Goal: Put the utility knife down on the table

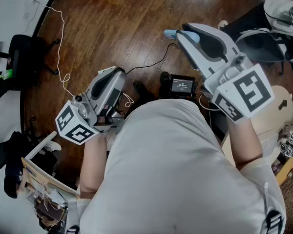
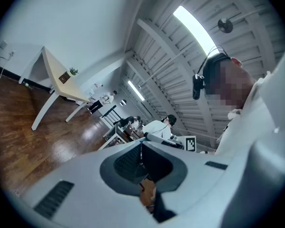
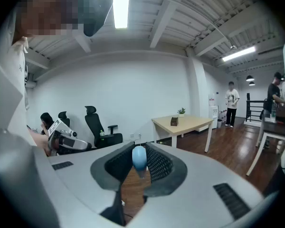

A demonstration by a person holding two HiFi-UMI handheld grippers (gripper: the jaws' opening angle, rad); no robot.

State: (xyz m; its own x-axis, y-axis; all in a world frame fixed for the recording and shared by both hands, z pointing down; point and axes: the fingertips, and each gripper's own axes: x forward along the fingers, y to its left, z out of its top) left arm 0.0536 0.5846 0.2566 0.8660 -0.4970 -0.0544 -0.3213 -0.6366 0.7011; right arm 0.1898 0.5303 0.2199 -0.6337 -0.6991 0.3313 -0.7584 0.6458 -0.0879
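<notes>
Knife (image 3: 139, 158), pale blue, is clamped between the pads (image 3: 157, 164) of the right gripper (image 1: 179, 33), right at their tips; we see only its rounded blue end and a narrower grey bit just under it, so we cannot make out its whole length; in the right gripper view its long axis runs up and down across the jaws, blue end uppermost; in the head view that blue end pokes out sideways from the right gripper's tip, toward the picture's left; the pads press on it from either side, and the pad length behind it is bare; we see the knife in the air over the wooden floor (image 1: 117, 28), resting on nothing but the right gripper; a table (image 3: 183, 122) stands well beyond the right gripper, a little to its right; the left gripper (image 2: 141, 148) is left of the right gripper and closer to the person (image 1: 176, 169); its jaws are closed on each other at the tips.
</notes>
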